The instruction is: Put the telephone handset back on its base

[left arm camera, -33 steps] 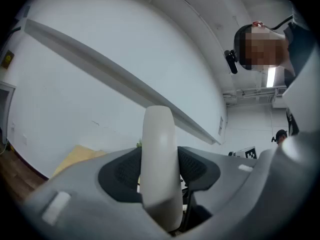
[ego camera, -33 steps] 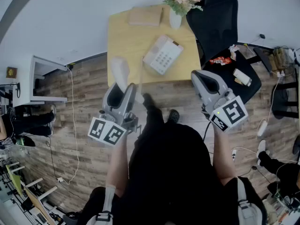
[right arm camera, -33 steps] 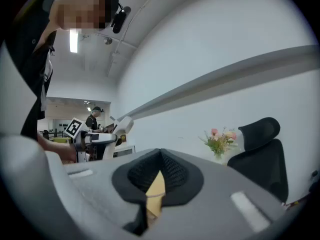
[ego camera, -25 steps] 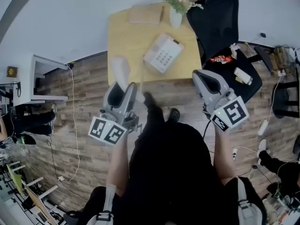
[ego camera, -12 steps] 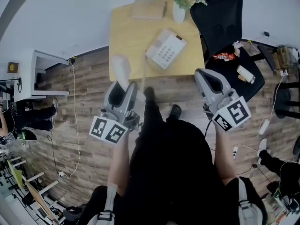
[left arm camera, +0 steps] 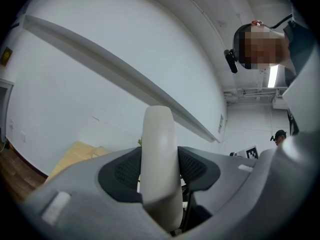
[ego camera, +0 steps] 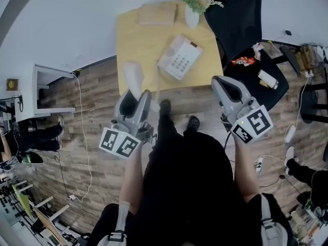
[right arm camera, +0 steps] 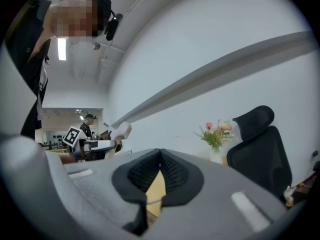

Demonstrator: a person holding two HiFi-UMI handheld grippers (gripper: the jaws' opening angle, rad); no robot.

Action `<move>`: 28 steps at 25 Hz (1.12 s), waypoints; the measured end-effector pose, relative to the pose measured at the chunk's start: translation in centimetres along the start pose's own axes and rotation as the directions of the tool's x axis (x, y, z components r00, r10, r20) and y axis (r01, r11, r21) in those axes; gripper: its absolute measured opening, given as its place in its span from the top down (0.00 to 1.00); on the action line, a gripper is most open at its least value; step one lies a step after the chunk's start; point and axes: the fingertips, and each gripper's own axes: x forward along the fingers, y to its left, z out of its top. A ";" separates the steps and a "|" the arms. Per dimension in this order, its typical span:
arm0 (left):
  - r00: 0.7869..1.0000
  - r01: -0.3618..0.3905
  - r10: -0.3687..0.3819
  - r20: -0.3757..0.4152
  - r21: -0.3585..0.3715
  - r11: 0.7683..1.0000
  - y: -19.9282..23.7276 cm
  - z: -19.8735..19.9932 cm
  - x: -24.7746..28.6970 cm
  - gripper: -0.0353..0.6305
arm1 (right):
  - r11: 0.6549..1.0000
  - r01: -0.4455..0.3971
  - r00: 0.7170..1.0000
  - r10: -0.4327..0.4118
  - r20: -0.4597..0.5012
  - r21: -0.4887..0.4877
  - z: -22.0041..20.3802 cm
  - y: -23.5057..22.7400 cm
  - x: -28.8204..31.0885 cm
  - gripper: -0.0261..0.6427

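The white telephone handset (ego camera: 132, 76) is clamped upright in my left gripper (ego camera: 139, 100), in the air above the wooden floor just in front of the yellow table (ego camera: 138, 40). In the left gripper view the handset (left arm camera: 160, 154) fills the gap between the dark pads of the left gripper (left arm camera: 159, 173). The white telephone base (ego camera: 179, 58) with its keypad lies on the table's near right part, and a thin cord (ego camera: 156, 81) runs from it toward the handset. My right gripper (ego camera: 221, 86) is shut on nothing, to the right of the table's corner; in its own view, the right gripper (right arm camera: 160, 156) has its jaws meeting.
A vase of flowers (ego camera: 193, 8) and a flat brown box (ego camera: 158, 14) stand at the table's back. A black office chair (ego camera: 238, 19) is right of the table, with a dark side table (ego camera: 264, 78) of small items beside it. A white shelf (ego camera: 48, 88) stands left.
Both grippers keep their places and states, the handset staying in the left one. The head view only sways slightly.
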 end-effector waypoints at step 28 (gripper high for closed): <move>0.978 0.187 -0.191 -0.086 -0.051 0.981 9.4 3.3 9.9 0.62 | 0.983 0.186 0.982 -0.186 -0.011 -0.003 2.3 -2.5 9.6 0.96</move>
